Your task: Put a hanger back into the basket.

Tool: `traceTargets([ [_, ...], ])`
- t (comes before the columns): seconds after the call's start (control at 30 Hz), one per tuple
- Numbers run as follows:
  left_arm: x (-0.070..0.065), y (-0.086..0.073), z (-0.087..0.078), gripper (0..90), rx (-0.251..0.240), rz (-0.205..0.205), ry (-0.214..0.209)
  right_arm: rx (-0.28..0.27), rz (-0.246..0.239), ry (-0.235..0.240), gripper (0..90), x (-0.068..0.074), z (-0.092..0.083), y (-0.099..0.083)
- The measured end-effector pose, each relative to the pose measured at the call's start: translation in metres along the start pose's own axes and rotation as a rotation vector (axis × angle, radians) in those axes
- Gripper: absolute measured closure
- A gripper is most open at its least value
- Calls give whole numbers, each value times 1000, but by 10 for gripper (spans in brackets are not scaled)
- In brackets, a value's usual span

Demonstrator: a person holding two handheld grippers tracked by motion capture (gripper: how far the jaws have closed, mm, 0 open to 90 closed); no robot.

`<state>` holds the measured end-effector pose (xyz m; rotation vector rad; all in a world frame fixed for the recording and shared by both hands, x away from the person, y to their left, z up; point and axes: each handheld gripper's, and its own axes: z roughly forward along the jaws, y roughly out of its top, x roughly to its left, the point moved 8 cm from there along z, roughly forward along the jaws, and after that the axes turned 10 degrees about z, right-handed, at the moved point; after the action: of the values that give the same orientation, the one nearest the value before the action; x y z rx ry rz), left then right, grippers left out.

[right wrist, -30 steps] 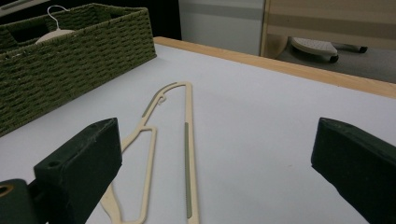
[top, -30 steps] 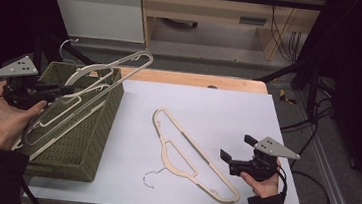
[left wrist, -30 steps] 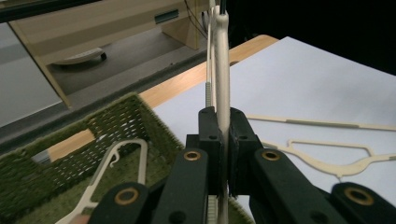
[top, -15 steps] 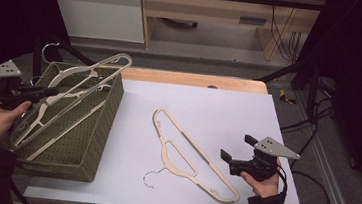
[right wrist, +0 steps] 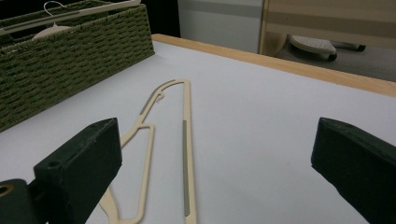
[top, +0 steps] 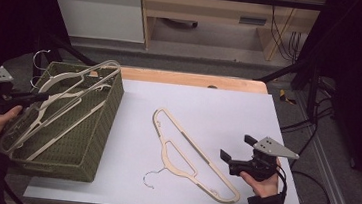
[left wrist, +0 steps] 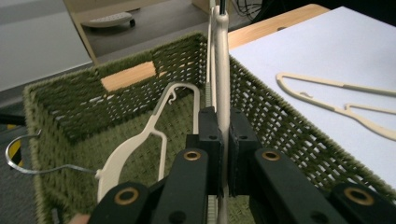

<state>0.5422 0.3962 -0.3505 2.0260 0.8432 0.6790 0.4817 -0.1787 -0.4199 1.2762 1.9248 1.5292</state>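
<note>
While clamped tight on the bar of a cream hanger (left wrist: 222, 60) over the green woven basket (top: 92, 138), left gripper (top: 36, 99) at nine o'clock on the table, jaws nearly together with only the thin bar between the pads. Held hanger tilted, one end up over the far rim toward one o'clock, the other down inside toward seven o'clock, across a second hanger (left wrist: 135, 149) already in the basket. Wire hooks out past the basket's wall at eleven o'clock.

Step in hand, as judged: settling the held hanger into the basket. Best lowered slowly, raised end first brought inside the rim, then laid flat along the long side, parallel to the one beneath. Worth watching the hook: likely to snag the weave or the other hook. No release until resting.

Right gripper (top: 236, 156) at four o'clock, jaws wide apart, holding nothing, just beside the lower end of a third hanger (top: 189, 153) flat on the white table (top: 218, 110) at six o'clock of centre.
</note>
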Motion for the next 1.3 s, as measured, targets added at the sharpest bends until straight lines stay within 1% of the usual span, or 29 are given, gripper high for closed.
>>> traceTargets([
  [0.07, 1, -4, 1, 861, 4, -15, 3, -1, 0, 2, 25, 0, 0, 0],
  [0.13, 1, -9, 2, 861, 21, -14, -1, 2, 0, 3, 25, 0, 0, 0],
  [0.23, -1, -18, 7, 861, 50, -27, -8, 6, 1, 1, 25, 0, 0, -1],
  [0.3, -1, -20, 9, 861, 50, -33, -10, 6, 2, 2, 25, 0, 0, -1],
  [0.33, -2, -25, 12, 861, 53, -45, -22, 3, 2, 1, 25, 0, 0, 0],
  [0.4, -2, -31, 16, 861, 59, -62, -31, 2, 4, 3, 26, 0, 0, 0],
  [0.47, -3, -33, 17, 860, 62, -70, -35, 4, 2, 3, 26, 0, 0, 0],
  [0.5, -4, -37, 21, 860, 63, -86, -46, 5, 4, 4, 26, 1, 0, 0],
  [0.57, -4, -41, 25, 860, 71, -91, -49, 7, 2, 4, 27, 1, 0, -1],
  [0.63, -6, -45, 29, 859, 83, -105, -60, 9, 4, 5, 27, 1, 0, -1],
  [0.77, -7, -48, 33, 857, 87, -119, -71, 7, 2, 6, 27, 1, -1, 0],
  [0.83, -8, -53, 37, 856, 108, -131, -77, 4, 8, 7, 28, 1, -1, 0],
  [0.93, -8, -56, 43, 854, 133, -116, -52, 4, 7, 6, 29, 1, -1, 0],
  [1.0, -7, -58, 46, 852, 151, -114, -39, 4, 5, 7, 28, 2, -1, 0],
  [1.13, 0, -64, 47, 847, 160, -140, 0, 5, 1, 8, 28, 1, -1, 0],
  [1.17, 0, -64, 47, 844, 160, -140, 0, 4, 4, 8, 28, 1, -1, 0],
  [1.2, 5, -68, 46, 834, 192, -156, 44, 5, 4, 6, 29, 0, -1, 0],
  [1.3, 15, -77, 45, 777, 238, -171, 120, 8, 2, 8, 29, 1, 0, -1],
])
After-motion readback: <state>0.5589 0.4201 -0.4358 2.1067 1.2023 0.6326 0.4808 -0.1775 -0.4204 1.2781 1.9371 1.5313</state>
